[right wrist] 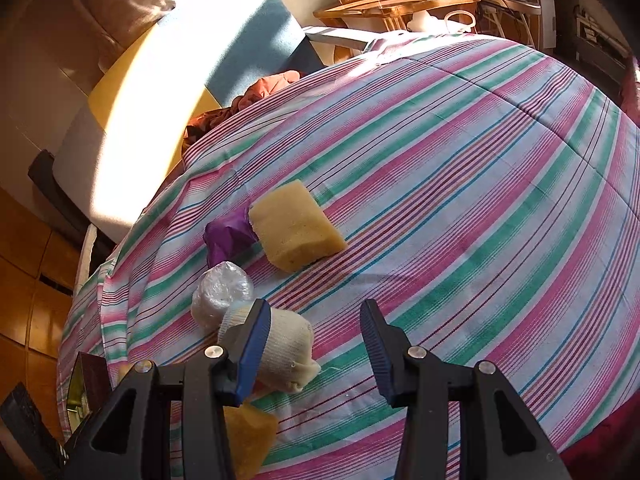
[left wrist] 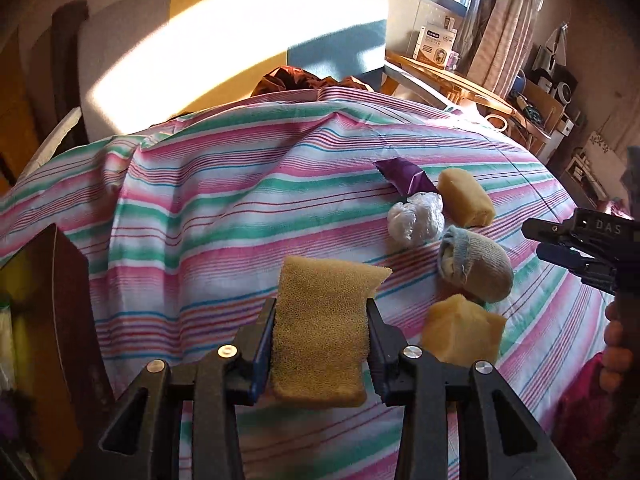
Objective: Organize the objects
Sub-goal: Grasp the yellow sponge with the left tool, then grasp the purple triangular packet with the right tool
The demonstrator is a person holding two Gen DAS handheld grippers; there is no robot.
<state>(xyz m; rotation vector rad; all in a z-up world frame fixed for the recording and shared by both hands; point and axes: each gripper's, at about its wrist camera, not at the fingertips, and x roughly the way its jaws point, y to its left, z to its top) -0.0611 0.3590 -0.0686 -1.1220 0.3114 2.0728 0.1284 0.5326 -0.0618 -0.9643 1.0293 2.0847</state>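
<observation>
A striped bedsheet [left wrist: 224, 208] covers the bed. On it cluster two yellow sponges [left wrist: 466, 197], a rolled sock [left wrist: 476, 264], a plastic-wrapped bundle [left wrist: 416, 220] and a purple wrapper [left wrist: 404, 174], half hidden. The left claw [left wrist: 320, 320] pinches a porous sponge [left wrist: 320, 328]. The right claw [right wrist: 314, 344] stands open, its left finger covering part of the sock.

A bed covered by a pink, green and white striped sheet [left wrist: 240, 200] carries a small cluster of things lying close together. On the sheet lie a purple wrapper [left wrist: 404, 172], a crumpled clear plastic bag [left wrist: 416, 220], a rolled sock [left wrist: 476, 266] and two yellow sponge blocks, one beside the wrapper [left wrist: 466, 198], one nearer the sock [left wrist: 460, 330]. Rust-brown cloth [right wrist: 248, 100] bunches at the sheet's far edge.
</observation>
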